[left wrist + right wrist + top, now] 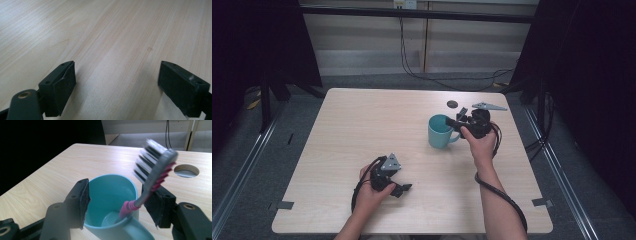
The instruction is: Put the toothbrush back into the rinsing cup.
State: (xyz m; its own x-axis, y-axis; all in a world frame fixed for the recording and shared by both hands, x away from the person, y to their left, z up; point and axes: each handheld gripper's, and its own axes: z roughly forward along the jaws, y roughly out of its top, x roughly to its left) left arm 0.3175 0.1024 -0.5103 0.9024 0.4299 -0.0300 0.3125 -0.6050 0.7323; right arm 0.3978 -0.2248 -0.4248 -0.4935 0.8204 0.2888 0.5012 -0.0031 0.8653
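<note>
A teal ceramic mug (441, 131) stands on the light wooden table (362, 130), right of its middle. A grey-and-pink toothbrush (150, 178) leans inside the mug, bristle head up. The right gripper (117, 202) sits at the mug's handle side, its jaws spread on either side of the rim, clamping nothing. The left gripper (116, 85) rests well nearer the table's front edge than the mug, jaws wide apart over bare wood.
</note>
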